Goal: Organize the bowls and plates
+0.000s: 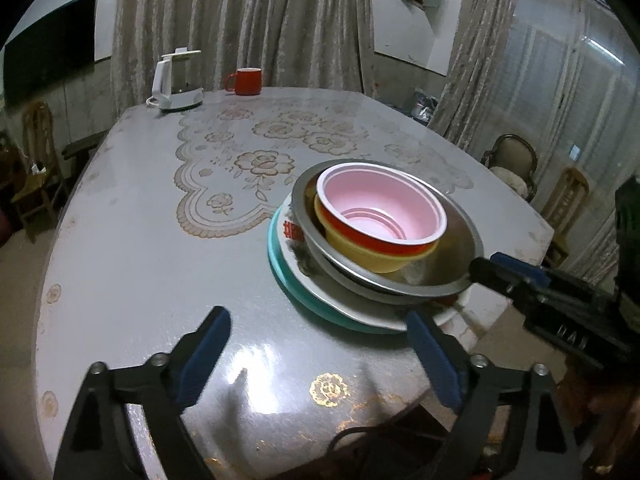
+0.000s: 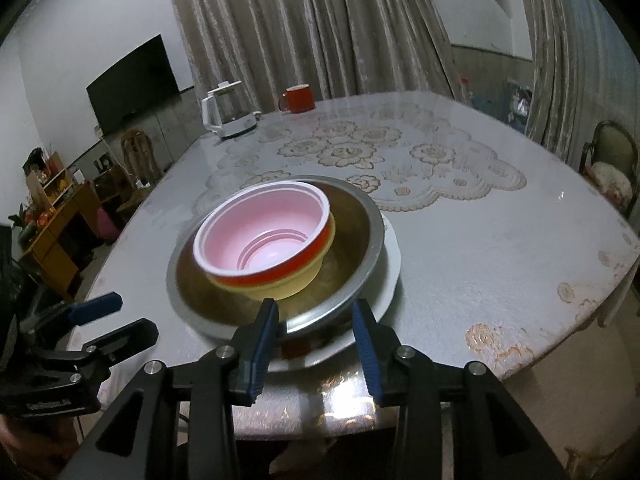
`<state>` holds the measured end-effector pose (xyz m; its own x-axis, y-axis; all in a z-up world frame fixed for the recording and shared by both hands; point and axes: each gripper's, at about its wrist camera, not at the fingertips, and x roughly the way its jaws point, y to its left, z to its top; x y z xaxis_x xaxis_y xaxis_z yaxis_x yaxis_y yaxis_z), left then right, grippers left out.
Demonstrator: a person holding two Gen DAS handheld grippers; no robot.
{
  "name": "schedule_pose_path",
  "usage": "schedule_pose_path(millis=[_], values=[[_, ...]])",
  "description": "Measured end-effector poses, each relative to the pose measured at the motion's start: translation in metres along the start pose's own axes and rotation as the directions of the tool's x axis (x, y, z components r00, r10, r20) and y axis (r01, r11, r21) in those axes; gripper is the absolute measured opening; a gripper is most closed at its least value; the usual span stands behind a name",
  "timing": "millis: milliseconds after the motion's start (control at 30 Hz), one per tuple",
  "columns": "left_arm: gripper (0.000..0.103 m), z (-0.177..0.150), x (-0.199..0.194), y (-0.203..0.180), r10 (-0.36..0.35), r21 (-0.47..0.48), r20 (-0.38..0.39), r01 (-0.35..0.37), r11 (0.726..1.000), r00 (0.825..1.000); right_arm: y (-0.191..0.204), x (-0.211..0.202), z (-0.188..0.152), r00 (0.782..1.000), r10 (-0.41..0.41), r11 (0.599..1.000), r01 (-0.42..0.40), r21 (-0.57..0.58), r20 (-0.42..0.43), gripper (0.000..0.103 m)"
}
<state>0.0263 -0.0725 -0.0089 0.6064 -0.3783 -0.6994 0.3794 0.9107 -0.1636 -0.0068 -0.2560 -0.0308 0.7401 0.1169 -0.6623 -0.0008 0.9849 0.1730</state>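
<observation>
A stack stands on the table: a teal plate (image 1: 288,284) at the bottom, on it a white plate (image 1: 298,258) (image 2: 390,264), then a steel bowl (image 1: 460,240) (image 2: 360,232). Inside that nest a yellow bowl (image 1: 360,252) (image 2: 280,286) and a tilted red bowl with a pink inside (image 1: 380,208) (image 2: 264,232). My left gripper (image 1: 320,344) (image 2: 116,320) is wide open in front of the stack's near left side, holding nothing. My right gripper (image 2: 316,336) (image 1: 500,266) is open at the near rim of the steel bowl and white plate, its pads not pressing.
A white kettle (image 1: 176,80) (image 2: 228,114) and a red mug (image 1: 248,81) (image 2: 298,99) stand at the far edge of the flowered table (image 1: 140,240). Chairs (image 1: 512,164) surround the table; curtains hang behind. The table's near edge runs just under both grippers.
</observation>
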Motion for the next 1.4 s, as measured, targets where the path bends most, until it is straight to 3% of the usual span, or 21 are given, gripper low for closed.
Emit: schedule_pose_path(millis=[133, 400, 733, 867, 1400], values=[[0.102, -0.002, -0.005, -0.005, 0.019, 0.016, 0.013, -0.019, 1.0, 1.0, 0.006, -0.006, -0.011, 1.0, -0.003, 1.0, 0.003, -0.008, 0.017, 0.038], [0.103, -0.009, -0.011, -0.005, 0.082, 0.007, 0.016, -0.082, 0.997, 0.996, 0.011, -0.008, -0.026, 0.999, -0.049, 0.999, 0.049, 0.002, -0.007, 0.04], [0.103, -0.016, -0.034, -0.014, 0.244, 0.037, 0.133, -0.251, 0.967, 0.96, 0.026, -0.02, -0.04, 0.997, -0.067, 0.997, 0.068, -0.021, 0.025, 0.04], [0.103, -0.017, -0.038, -0.013, 0.23, 0.027, 0.152, -0.236, 0.971, 0.961, 0.024, -0.019, -0.04, 0.998, -0.067, 0.998, 0.068, -0.009, 0.015, 0.04], [0.103, -0.02, -0.027, -0.017, 0.243, 0.044, 0.106, -0.249, 0.968, 0.964, 0.033, -0.021, -0.042, 0.998, -0.06, 0.997, 0.061, -0.044, 0.019, 0.04]])
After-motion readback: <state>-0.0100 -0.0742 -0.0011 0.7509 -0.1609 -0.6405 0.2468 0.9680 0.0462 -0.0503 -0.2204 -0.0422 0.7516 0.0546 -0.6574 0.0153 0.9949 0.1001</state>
